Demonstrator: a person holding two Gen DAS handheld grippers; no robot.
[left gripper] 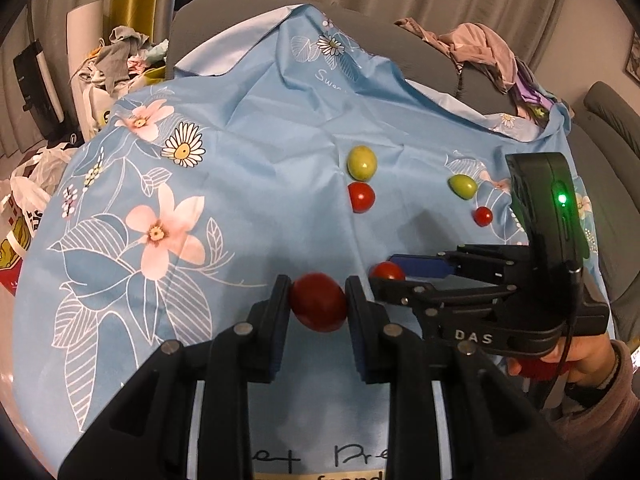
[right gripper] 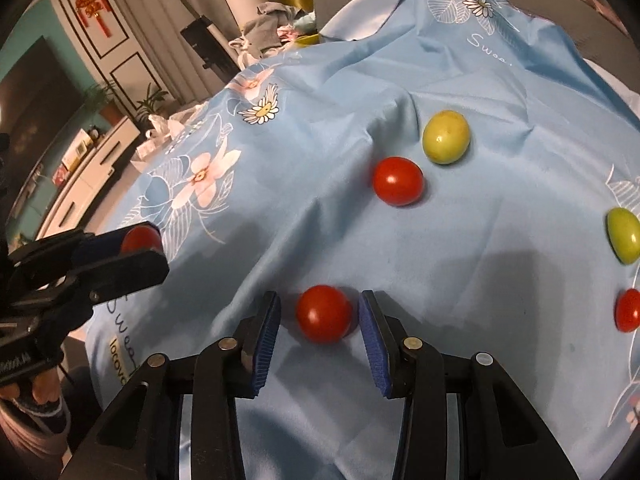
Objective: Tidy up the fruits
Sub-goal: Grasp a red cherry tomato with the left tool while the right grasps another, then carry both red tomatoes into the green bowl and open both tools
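Red tomato (left gripper: 318, 302) pinched in left hand-held gripper (left gripper: 318, 304); right hand-held gripper (right gripper: 320, 316) spread around another tomato (right gripper: 325, 313).

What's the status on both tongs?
Left tongs shut on a red tomato. Right tongs open around another tomato, pads clear. Nothing blocking.

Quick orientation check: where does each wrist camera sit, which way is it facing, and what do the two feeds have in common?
Left wrist view: rides the left tongs, looking down along them at the blue floral cloth; they clamp a red tomato; the right tongs and a hand show at right.
Right wrist view: rides the right tongs, open around a loose red tomato; the left tongs show at left.
Shared: the cloth, both tongs, the upper yellow-green fruit.
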